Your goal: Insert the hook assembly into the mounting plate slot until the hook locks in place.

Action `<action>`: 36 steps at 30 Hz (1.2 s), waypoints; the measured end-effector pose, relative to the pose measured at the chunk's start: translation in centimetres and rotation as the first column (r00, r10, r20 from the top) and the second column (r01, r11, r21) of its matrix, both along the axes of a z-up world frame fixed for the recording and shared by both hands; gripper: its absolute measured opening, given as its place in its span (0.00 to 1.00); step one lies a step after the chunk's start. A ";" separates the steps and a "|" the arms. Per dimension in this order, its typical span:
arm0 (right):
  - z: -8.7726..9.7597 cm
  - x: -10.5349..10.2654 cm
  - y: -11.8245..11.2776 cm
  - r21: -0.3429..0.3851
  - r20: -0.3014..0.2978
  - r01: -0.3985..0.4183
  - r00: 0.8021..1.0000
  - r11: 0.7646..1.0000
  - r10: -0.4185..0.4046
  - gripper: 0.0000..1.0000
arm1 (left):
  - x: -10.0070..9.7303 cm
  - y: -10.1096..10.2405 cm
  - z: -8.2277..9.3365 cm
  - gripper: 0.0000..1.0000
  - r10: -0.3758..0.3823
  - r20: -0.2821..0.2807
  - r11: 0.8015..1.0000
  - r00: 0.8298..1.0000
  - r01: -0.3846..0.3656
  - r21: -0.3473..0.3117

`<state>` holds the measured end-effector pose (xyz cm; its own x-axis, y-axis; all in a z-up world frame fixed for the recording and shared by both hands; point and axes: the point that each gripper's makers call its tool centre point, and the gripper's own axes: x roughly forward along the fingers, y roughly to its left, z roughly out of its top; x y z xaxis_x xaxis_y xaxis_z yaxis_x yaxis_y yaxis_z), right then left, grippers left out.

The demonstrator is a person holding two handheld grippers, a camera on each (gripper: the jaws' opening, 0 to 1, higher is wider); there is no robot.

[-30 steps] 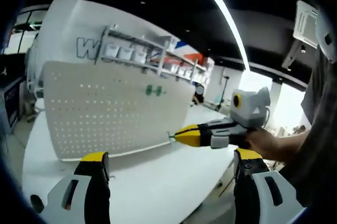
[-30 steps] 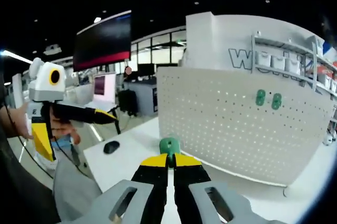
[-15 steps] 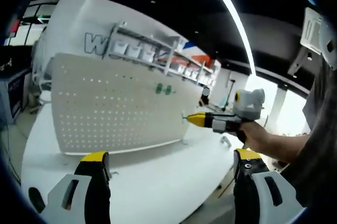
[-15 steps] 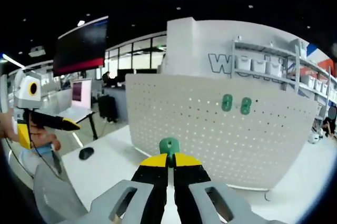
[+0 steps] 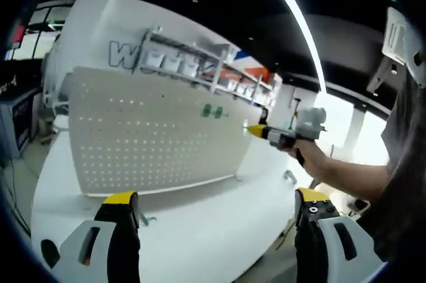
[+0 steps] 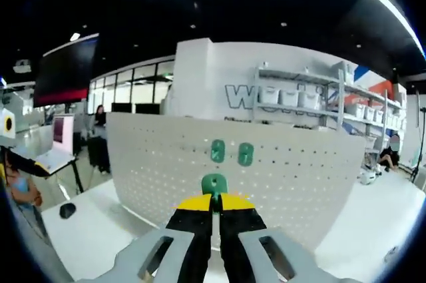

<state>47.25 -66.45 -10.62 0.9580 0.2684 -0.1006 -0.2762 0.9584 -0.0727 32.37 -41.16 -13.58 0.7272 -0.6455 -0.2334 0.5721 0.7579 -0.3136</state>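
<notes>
Right gripper view, nearest first: right gripper [image 6: 214, 204] has its yellow-tipped jaws pressed together on a small green hook [image 6: 214, 184]. Hook's rounded head sticks out past the jaw tips, its long axis running along the jaws and pointing at the white pegboard [image 6: 166, 156] ahead. Hook is not touching the board; a strip of white table [image 6: 93, 230] shows between them. Board stands upright on the table, slightly bowed by the lens. Two more green hooks [image 6: 231, 152] are already seated side by side in the board's upper middle rows, above the held hook in the picture. A dark mouse [image 6: 66, 210] lies on the table to the left. Far behind: a white wall with shelving [image 6: 313, 96].

Left gripper view: left gripper [image 5: 216, 210] sits at the bottom with its jaws spread wide, nothing between them. Beyond lies the table [image 5: 200, 230], then the pegboard [image 5: 133, 143] with the two mounted hooks [image 5: 213, 110] near its upper right. The right gripper [image 5: 256, 130], held in a hand [image 5: 303, 153], comes in from the right with its tip just off the board's right end; the hook at its tip is too small to make out here.
</notes>
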 end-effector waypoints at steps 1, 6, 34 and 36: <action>0.1 0.2 -0.3 0.004 0.005 0.009 1.000 1.000 -0.009 0.00 | 0.2 0.2 0.0 0.99 0.004 -0.001 1.000 1.000 -0.004 -0.001; -0.1 1.8 -2.1 0.011 0.023 0.067 0.997 0.998 -0.067 0.00 | 0.8 1.1 0.4 0.99 0.022 0.009 1.000 1.000 -0.022 0.011; 3.0 9.6 -5.1 0.104 0.135 0.163 0.975 0.981 -0.176 0.00 | 1.6 2.2 0.0 0.97 0.060 0.008 0.997 0.998 -0.061 0.052; 3.0 10.0 -5.1 0.107 0.136 0.163 0.975 0.981 -0.177 0.00 | 1.7 2.2 0.0 0.97 0.064 0.007 0.997 0.998 -0.064 0.051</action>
<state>57.28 -71.54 -7.66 0.9930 0.1021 0.0601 -0.1019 0.9948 -0.0064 34.09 -38.95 -13.62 0.7681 -0.5847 -0.2612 0.5234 0.8082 -0.2701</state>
